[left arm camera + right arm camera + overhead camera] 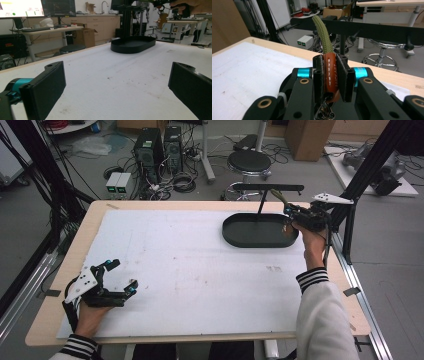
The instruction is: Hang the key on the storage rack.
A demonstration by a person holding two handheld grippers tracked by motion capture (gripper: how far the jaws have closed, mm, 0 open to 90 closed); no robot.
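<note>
Right gripper (331, 75) pinches a leather-tabbed keychain (329, 72), keys mostly hidden; left gripper (117, 85) fingers spread.

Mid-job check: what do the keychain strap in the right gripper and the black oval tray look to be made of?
Keychain strap: the brown tab looks like leather, matte with white stitching and stamped lettering; the olive loop looks like woven cord, from its braided texture. Right gripper clamps the tab. Black oval tray: probably matte plastic, smooth and evenly dull, though coated metal is possible.
</note>
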